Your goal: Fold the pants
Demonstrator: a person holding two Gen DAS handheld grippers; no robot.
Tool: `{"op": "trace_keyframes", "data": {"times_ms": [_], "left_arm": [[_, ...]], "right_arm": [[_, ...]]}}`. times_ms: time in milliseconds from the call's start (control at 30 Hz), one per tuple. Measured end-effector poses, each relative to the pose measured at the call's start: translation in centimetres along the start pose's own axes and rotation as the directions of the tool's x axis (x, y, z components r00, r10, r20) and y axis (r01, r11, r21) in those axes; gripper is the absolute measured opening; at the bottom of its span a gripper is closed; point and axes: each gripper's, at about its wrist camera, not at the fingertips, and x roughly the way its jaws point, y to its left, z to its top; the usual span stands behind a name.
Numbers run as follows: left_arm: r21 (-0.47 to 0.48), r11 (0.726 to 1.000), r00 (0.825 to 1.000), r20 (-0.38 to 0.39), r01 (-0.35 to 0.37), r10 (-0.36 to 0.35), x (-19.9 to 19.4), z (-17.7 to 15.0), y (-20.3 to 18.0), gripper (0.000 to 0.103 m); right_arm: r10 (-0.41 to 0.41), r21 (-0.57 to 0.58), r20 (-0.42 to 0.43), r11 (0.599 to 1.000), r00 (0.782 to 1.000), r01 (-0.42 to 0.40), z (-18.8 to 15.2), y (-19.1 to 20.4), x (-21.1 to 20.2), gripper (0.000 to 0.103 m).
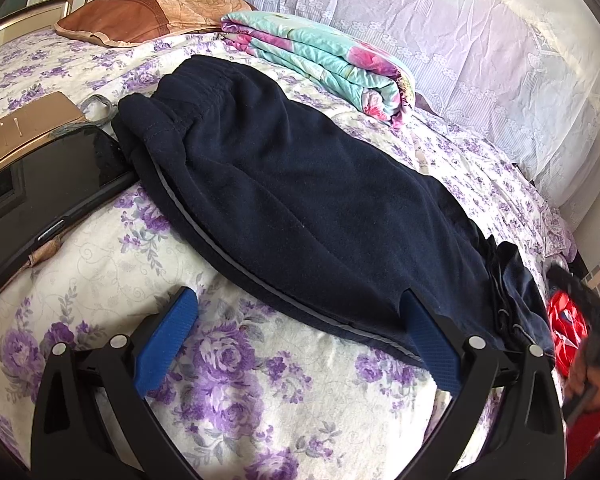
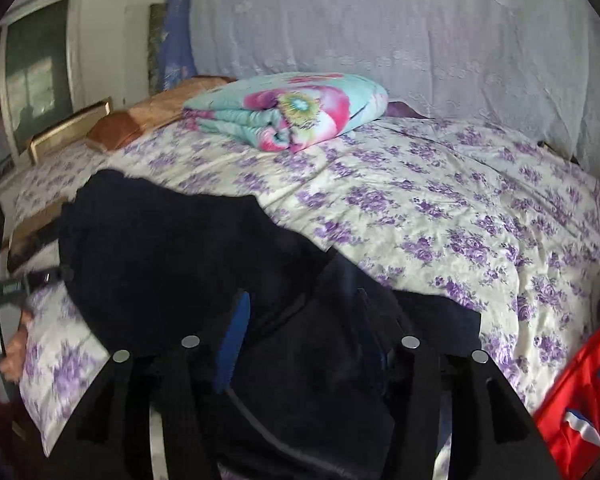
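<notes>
Dark navy pants (image 1: 300,184) with a grey side stripe lie lengthwise on the purple-flowered bedspread (image 1: 228,360), waistband (image 1: 204,80) at the far left. My left gripper (image 1: 300,320) stands wide open at their near edge. Its left pad (image 1: 172,332) rests on bare bedspread and its right pad (image 1: 428,336) touches the pants' hem side. In the right wrist view the leg end of the pants (image 2: 172,248) is bunched up between and over my right gripper's (image 2: 310,336) fingers. Its blue left pad (image 2: 236,332) shows, the right one is covered by cloth, and the jaws stand apart.
A folded turquoise and pink quilt (image 1: 320,56) and a brown pillow (image 1: 140,16) lie at the far side of the bed. A black tablet (image 1: 60,176) and a cardboard piece (image 1: 24,128) sit left of the waistband. A lace curtain (image 2: 380,40) hangs behind. A red sleeve (image 2: 580,400) is at right.
</notes>
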Motion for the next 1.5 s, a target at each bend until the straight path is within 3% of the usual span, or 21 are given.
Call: {"op": "trace_keyframes", "data": {"times_ms": [167, 267, 400, 600, 700, 767, 833, 867, 933, 967, 1033, 1100, 1200, 1233, 1267, 1300, 1367, 1433, 1500], "left_arm": [[0.003, 1.000, 1.000, -0.002, 0.000, 0.000, 0.1, 0.1, 0.0, 0.099], [0.009, 1.000, 1.000, -0.004, -0.007, 0.007, 0.2, 0.1, 0.0, 0.099], [0.011, 1.000, 1.000, -0.004, -0.007, 0.007, 0.2, 0.0, 0.0, 0.099], [0.012, 1.000, 1.000, -0.005, -0.010, 0.010, 0.3, 0.1, 0.0, 0.099], [0.014, 1.000, 1.000, -0.007, -0.015, 0.015, 0.3, 0.1, 0.0, 0.099], [0.016, 1.000, 1.000, -0.008, -0.018, 0.018, 0.4, 0.1, -0.1, 0.099], [0.019, 1.000, 1.000, -0.010, -0.021, 0.021, 0.4, 0.1, -0.1, 0.099], [0.020, 1.000, 1.000, -0.011, -0.023, 0.023, 0.4, 0.1, -0.1, 0.099], [0.022, 0.999, 1.000, -0.012, -0.026, 0.027, 0.4, 0.1, -0.2, 0.099], [0.023, 0.999, 1.000, -0.012, -0.027, 0.027, 0.4, 0.0, -0.2, 0.099], [0.022, 0.999, 1.000, -0.012, -0.027, 0.027, 0.4, 0.0, -0.1, 0.099], [0.022, 0.999, 1.000, -0.012, -0.028, 0.028, 0.4, 0.0, -0.1, 0.099], [0.021, 0.999, 0.999, -0.013, -0.030, 0.030, 0.4, 0.0, -0.2, 0.099], [0.022, 0.999, 0.999, -0.013, -0.031, 0.031, 0.4, 0.0, -0.2, 0.099], [0.022, 0.999, 0.999, -0.014, -0.031, 0.032, 0.4, 0.0, -0.2, 0.099], [0.024, 0.999, 0.999, -0.017, -0.031, 0.031, 0.5, 0.1, -0.2, 0.099], [0.014, 1.000, 0.999, -0.029, -0.024, 0.024, 0.4, 0.3, 0.0, 0.099], [-0.036, 0.999, 0.999, -0.050, 0.005, -0.006, 0.1, 1.0, 0.7, 0.099], [-0.109, 0.993, 0.995, -0.078, 0.055, -0.063, 0.0, 1.9, 1.9, 0.099]], "right_arm": [[-0.059, -0.173, -0.087, 0.984, 0.994, 0.043, -4.0, 5.5, 2.8, 0.054], [-0.127, -0.211, -0.088, 0.972, 0.988, 0.106, -4.2, 6.0, 4.6, 0.054], [-0.049, -0.141, -0.074, 0.989, 0.996, 0.038, -3.6, 4.2, 3.6, 0.024], [0.059, -0.105, 0.012, 0.993, 0.998, -0.057, -3.0, 3.6, -1.7, 0.020], [0.099, -0.136, -0.058, 0.985, 0.993, -0.106, -4.3, 5.1, -0.4, 0.021], [0.069, -0.184, -0.133, 0.978, 0.989, -0.093, -5.7, 6.2, 2.3, 0.029], [0.051, -0.221, -0.128, 0.972, 0.991, -0.078, -5.6, 7.0, 2.1, 0.036], [0.087, -0.210, -0.131, 0.971, 0.987, -0.114, -5.0, 6.9, 1.4, 0.043], [0.207, -0.136, -0.075, 0.967, 0.976, -0.215, -3.8, 5.9, -0.5, 0.043], [0.210, -0.090, -0.040, 0.973, 0.977, -0.213, -3.0, 5.0, -1.3, 0.043], [0.133, -0.042, 0.016, 0.990, 0.991, -0.132, -1.7, 3.6, -1.4, 0.043], [0.033, -0.005, -0.018, 0.999, 0.999, -0.033, -0.9, 2.5, 1.1, 0.043], [0.026, 0.047, -0.208, 0.999, 0.978, -0.017, -1.3, 1.7, 8.5, 0.049], [0.015, 0.037, -0.158, 0.999, 0.987, -0.009, -1.1, 1.7, 8.7, 0.050], [0.005, 0.034, -0.186, 0.999, 0.983, 0.002, -0.5, 1.9, 8.8, 0.050], [0.021, 0.046, -0.195, 0.999, 0.980, -0.013, 0.1, 1.9, 8.4, 0.050], [0.094, 0.093, -0.125, 0.992, 0.988, -0.082, 0.9, 1.3, 6.4, 0.048], [0.090, 0.102, -0.059, 0.991, 0.994, -0.084, 0.6, 0.8, 3.9, 0.056], [0.061, 0.085, -0.032, 0.995, 0.998, -0.058, -0.4, 0.1, 2.8, 0.082]]}}
